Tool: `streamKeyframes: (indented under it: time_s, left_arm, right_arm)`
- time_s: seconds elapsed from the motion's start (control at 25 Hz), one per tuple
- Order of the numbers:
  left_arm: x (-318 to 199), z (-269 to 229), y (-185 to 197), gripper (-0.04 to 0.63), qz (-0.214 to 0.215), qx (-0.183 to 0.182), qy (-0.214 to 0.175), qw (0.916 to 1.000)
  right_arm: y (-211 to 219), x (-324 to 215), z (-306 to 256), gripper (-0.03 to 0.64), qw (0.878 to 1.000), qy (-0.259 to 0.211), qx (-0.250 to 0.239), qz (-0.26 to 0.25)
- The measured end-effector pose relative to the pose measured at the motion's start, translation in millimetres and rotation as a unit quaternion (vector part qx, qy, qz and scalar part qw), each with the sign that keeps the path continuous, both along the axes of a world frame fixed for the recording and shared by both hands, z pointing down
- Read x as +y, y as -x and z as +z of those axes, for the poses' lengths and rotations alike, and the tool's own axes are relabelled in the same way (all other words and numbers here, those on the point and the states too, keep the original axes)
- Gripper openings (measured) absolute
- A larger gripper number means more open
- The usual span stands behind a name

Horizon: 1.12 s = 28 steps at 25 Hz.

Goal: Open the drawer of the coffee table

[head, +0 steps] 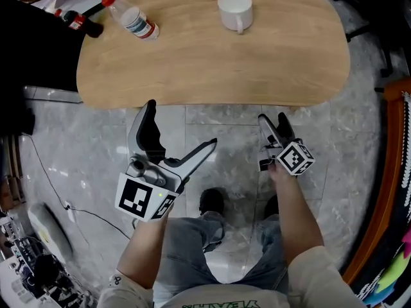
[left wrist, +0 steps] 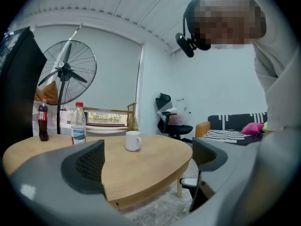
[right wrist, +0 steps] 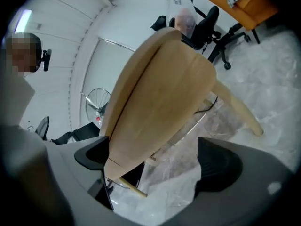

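At the far left of the wooden bench [head: 212, 63] a small cola bottle [head: 82, 23] stands on the rim. Just beside it is a clear water bottle [head: 131, 18] with a red cap, apart from it and also upright in the left gripper view.

Below them the left tool [head: 182, 124] hovers over the grey tiled floor [head: 83, 153], just short of the bench's near edge [left wrist: 150, 189]. Its jaws are spread wide with nothing between them, and its own view looks level across the tabletop.

Further right, a white mug [head: 234, 10] stands upright near the far side of the bench, well apart from both bottles.

To the right, the right tool [head: 272, 119] is rolled onto its side, so the bench appears tilted in its own view. Its jaws are also apart and grip nothing. One pad lies close to the bench's edge, but contact cannot be judged.

The drawer is not visible from above. In both gripper views a thin seam crosses the edge band, which looks flush, so the drawer appears closed under the top.
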<state>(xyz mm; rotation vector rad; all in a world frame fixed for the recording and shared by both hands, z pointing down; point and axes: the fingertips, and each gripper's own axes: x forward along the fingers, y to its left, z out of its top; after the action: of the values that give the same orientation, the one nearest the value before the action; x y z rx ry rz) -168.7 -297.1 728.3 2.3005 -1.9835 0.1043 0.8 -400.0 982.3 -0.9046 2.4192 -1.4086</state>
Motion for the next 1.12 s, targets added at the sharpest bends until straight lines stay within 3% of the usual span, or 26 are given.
streamKeyframes:
  time_s: [0.2,0.36,0.64,0.88,1.12]
  left_arm:
    - [3,-3,9,0.565,0.000,-0.010,-0.009,0.9999]
    - [4,-3,15,0.565,0.001,-0.019,-0.011,0.9998]
    - [9,-2,21,0.565,-0.004,-0.029,-0.016,0.9994]
    - [15,-7,24,0.565,-0.005,-0.044,-0.022,0.9988]
    - [21,-6,24,0.565,-0.008,-0.041,-0.024,0.9988]
  right_arm:
    - [20,-20,0,0.578,0.996,-0.005,-0.094,0.001]
    - [28,-28,-1,0.577,0.991,-0.012,-0.135,0.010]
    - [26,-41,4,0.496,0.981,-0.011,-0.194,0.027]
    - [35,-46,-6,0.423,0.960,-0.011,-0.279,0.022]
    - [35,-42,-5,0.387,0.956,-0.013,-0.291,0.018]
